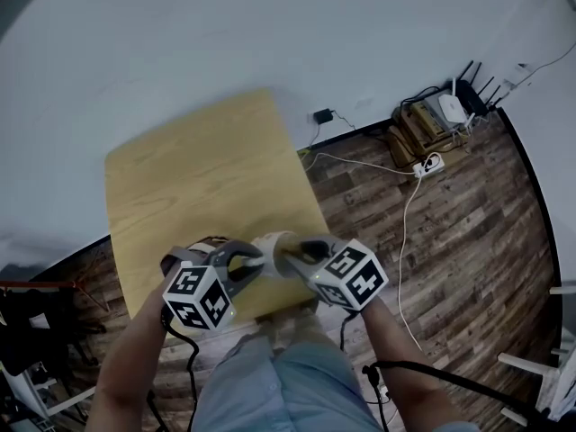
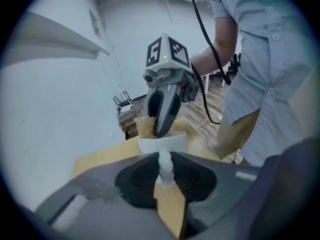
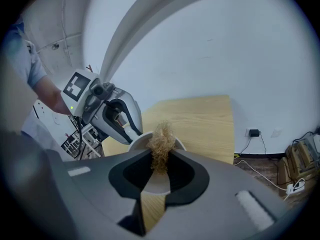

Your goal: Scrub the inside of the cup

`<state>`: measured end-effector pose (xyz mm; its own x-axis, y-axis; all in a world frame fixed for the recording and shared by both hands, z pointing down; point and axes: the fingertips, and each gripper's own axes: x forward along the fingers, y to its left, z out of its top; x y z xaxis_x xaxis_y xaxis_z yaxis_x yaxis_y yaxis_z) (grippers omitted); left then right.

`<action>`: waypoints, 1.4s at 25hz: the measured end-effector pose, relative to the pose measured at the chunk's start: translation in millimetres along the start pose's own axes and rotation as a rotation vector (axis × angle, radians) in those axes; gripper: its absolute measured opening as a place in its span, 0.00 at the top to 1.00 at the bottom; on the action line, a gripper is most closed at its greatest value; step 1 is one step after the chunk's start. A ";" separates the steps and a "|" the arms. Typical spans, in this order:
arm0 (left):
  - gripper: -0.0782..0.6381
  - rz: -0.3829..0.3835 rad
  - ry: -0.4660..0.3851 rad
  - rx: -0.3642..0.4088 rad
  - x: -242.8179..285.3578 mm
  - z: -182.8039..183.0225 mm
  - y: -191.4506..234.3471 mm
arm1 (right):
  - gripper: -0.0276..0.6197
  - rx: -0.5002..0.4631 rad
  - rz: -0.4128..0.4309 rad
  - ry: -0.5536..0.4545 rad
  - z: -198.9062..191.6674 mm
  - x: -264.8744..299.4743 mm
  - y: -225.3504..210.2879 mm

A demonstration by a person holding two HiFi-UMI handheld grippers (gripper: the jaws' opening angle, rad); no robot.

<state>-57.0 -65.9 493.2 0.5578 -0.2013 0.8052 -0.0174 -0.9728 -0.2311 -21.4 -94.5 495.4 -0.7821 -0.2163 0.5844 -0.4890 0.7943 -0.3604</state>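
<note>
The cup (image 1: 270, 244) is plain white with a smooth rim and a knobbly, beaded handle (image 2: 165, 167) on its side. It sits at the near end of the table (image 1: 198, 178), between the two grippers; whether its base touches the wood cannot be told.

The left gripper (image 2: 165, 173) is clamped on that handle, its jaws partly closed with the handle pinched between them. The right gripper (image 3: 160, 166) is closed on a tuft of straw-coloured fibre scrubber (image 3: 161, 144), which hangs at the cup's mouth, just over the rim.

The table is pale yellowish wood with rounded corners and bare beyond the cup. Under it lies dark wood-plank flooring (image 1: 459, 241), meeting a white wall (image 1: 270, 25). At the far right, against the wall, stand a white router (image 1: 452, 108) with black antennas and a white power strip (image 1: 428, 163), with cables trailing across the floor.
</note>
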 end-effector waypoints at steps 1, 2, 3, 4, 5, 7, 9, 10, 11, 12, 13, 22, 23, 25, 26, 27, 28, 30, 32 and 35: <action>0.76 0.005 0.005 0.006 0.3 -0.3 0.8 | 0.85 -0.006 -0.010 0.002 -0.7 -0.3 -2.4; 0.76 0.010 0.011 0.014 0.5 -1.0 1.6 | 0.85 -0.012 -0.020 0.004 -1.1 -0.2 -4.4; 0.76 0.014 0.016 0.020 0.6 -1.6 2.0 | 0.85 -0.019 -0.029 0.008 -1.4 0.0 -5.6; 0.76 0.016 0.018 0.023 0.8 -1.7 2.1 | 0.85 -0.026 -0.037 0.012 -1.8 0.2 -6.4; 0.76 0.016 0.019 0.022 0.9 -1.3 2.2 | 0.85 -0.034 -0.046 0.018 -2.4 0.2 -7.2; 0.76 0.017 0.020 0.022 1.1 -0.3 2.7 | 0.85 -0.050 -0.063 0.035 -4.5 0.3 -9.3; 0.76 0.020 0.024 0.029 0.9 -0.4 2.8 | 0.85 -0.057 -0.071 0.056 -7.3 0.8 -10.0; 0.76 0.021 0.026 0.031 0.8 -0.7 2.5 | 0.85 -0.059 -0.072 0.069 -9.1 0.8 -9.7; 0.76 0.023 0.026 0.033 0.5 -1.0 2.2 | 0.85 -0.061 -0.074 0.082 -11.5 0.9 -9.6; 0.76 0.024 0.027 0.033 0.3 -1.2 2.1 | 0.85 -0.064 -0.074 0.095 -14.4 1.2 -9.8; 0.76 0.025 0.027 0.033 0.0 -1.3 2.3 | 0.85 -0.067 -0.073 0.108 -17.5 1.6 -10.0; 0.76 0.023 0.042 0.026 1.3 -5.6 1.9 | 0.85 -0.033 -0.045 0.179 -34.4 2.5 -2.1; 0.76 0.023 0.047 0.025 1.6 -7.1 1.6 | 0.85 -0.028 -0.042 0.187 -35.4 1.7 -1.6; 0.76 0.022 0.054 0.023 2.7 -9.3 0.4 | 0.85 -0.014 -0.042 0.186 -35.3 0.1 -1.3; 0.76 0.021 0.051 0.016 3.3 -9.6 -0.4 | 0.85 -0.007 -0.044 0.182 -35.4 -0.1 -1.6; 0.76 0.019 0.046 0.005 3.8 -9.5 -1.1 | 0.85 -0.002 -0.045 0.179 -35.9 0.1 -1.5; 0.76 0.018 0.039 -0.005 4.2 -9.1 -1.6 | 0.85 0.002 -0.044 0.180 -36.7 0.4 -0.5; 0.76 0.017 0.034 -0.016 4.7 -8.2 -1.7 | 0.85 0.002 -0.038 0.189 -38.5 1.4 2.9; 0.76 0.018 0.037 -0.023 4.8 -8.5 -1.3 | 0.85 0.001 -0.029 0.188 -40.1 3.4 5.8; 0.76 0.019 0.042 -0.038 4.3 -10.3 -0.5 | 0.85 0.031 0.005 0.172 -38.8 5.0 13.6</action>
<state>-63.2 -67.5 502.5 0.5221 -0.2240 0.8230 -0.0598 -0.9721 -0.2266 -17.0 -62.8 521.7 -0.7083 -0.1098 0.6973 -0.4990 0.7766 -0.3845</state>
